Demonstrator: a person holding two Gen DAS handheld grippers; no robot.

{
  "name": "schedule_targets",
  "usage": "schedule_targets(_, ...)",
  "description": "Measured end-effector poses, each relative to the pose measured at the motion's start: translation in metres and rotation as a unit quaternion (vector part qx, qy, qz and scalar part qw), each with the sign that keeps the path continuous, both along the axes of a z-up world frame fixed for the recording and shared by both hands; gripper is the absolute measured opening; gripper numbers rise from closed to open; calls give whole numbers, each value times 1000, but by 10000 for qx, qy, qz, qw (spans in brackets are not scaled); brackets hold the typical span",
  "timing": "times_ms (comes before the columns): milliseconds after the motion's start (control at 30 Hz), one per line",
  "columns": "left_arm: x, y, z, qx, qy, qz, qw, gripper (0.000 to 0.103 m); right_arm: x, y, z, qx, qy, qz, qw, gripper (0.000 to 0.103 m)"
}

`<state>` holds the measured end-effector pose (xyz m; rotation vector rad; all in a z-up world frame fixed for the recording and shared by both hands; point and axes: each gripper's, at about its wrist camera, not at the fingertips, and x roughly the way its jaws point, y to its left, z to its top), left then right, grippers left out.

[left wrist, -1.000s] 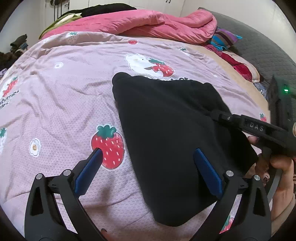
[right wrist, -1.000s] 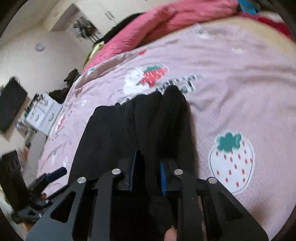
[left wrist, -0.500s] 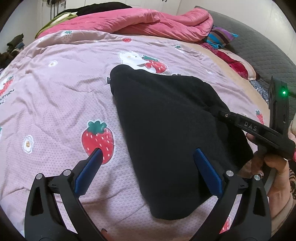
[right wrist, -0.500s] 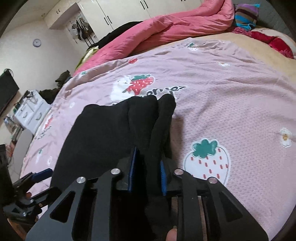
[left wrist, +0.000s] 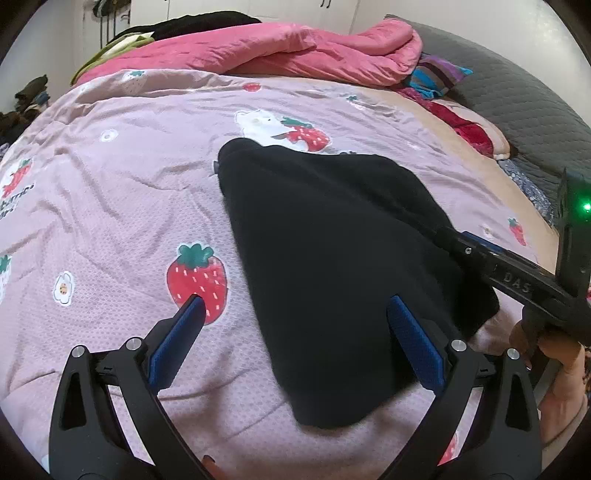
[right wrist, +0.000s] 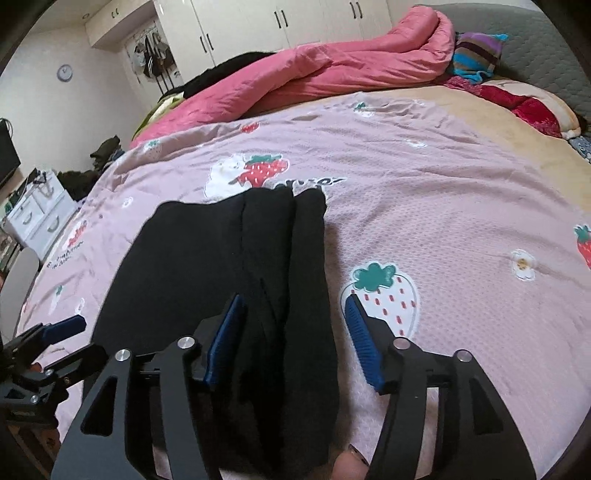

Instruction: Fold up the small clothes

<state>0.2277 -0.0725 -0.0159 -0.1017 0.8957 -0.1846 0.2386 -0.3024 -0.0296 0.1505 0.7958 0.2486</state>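
Observation:
A black garment [left wrist: 332, 258] lies folded on the pink strawberry-print bedspread [left wrist: 110, 206]. It also shows in the right wrist view [right wrist: 221, 266], with a bunched folded edge along its right side. My left gripper [left wrist: 295, 317] is open and empty, hovering over the garment's near left edge. My right gripper [right wrist: 295, 325] is open, its blue pads either side of the garment's bunched right edge, holding nothing. The right gripper also shows at the right of the left wrist view [left wrist: 517, 273], and the left gripper shows low left in the right wrist view [right wrist: 55, 332].
A pink duvet [left wrist: 295, 48] is heaped at the far end of the bed. Striped and red pillows [left wrist: 443, 74] lie by the grey headboard [left wrist: 517, 92]. White wardrobes [right wrist: 277, 26] and a white drawer unit [right wrist: 40, 214] stand beyond the bed.
My right gripper was shut on the garment's bunched edge; it has opened and let it go. The garment now rests flat. The left gripper stayed open.

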Motion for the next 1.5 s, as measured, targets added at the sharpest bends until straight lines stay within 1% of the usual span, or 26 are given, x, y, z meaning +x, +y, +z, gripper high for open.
schedule_targets(33,-1,-1,1,15,-12,-15,10000,93,-4,-1,4,32,-58,-37,10000,68)
schedule_targets(100,-5,-3,5,53,-69,-45,10000,93,-12,-3,12,87,-170,-73,9998,72)
schedule_targets(133,-6,-4,7,57,-93,-48,9999,93,-15,-3,16,86,-229,-110,9996,75)
schedule_targets(167,-6,-5,8,53,-105,-46,9999,93,-20,-4,21,99,-329,-179,9992,82)
schedule_targets(233,-10,-4,11,13,-147,-26,9999,93,-28,-6,28,154,-481,-293,9983,89)
schedule_targets(333,-14,-3,16,36,-228,21,9997,93,-37,-11,37,242,-641,-419,9968,90)
schedule_targets(433,-19,0,22,-1,-292,71,9995,94,-46,-15,46,334,-815,-472,9950,97)
schedule_targets(533,-28,2,28,33,-401,107,9991,94,-58,-13,52,222,-928,-453,9944,98)
schedule_targets(667,-43,5,35,276,-577,177,9978,94,-77,-5,56,-10,-1186,-433,9920,98)
schedule_targets(867,-67,14,49,161,-871,335,9955,94,-111,9,67,-288,-1783,-412,9827,98)
schedule_targets(1000,-87,19,59,204,-1104,388,9929,94,-133,9,67,-278,-2006,-483,9781,99)
schedule_targets(1133,-103,22,66,230,-1299,421,9904,94,-151,4,68,-6,-2083,-577,9764,99)
schedule_targets(1233,-115,23,68,226,-1378,415,9893,94,-166,3,69,70,-2160,-678,9740,99)
schedule_targets(1333,-126,23,68,248,-1450,400,9883,94,-180,3,66,60,-2186,-728,9731,99)
schedule_targets(1500,-140,26,67,230,-1509,372,9876,94,-199,5,60,-129,-2209,-762,9722,99)
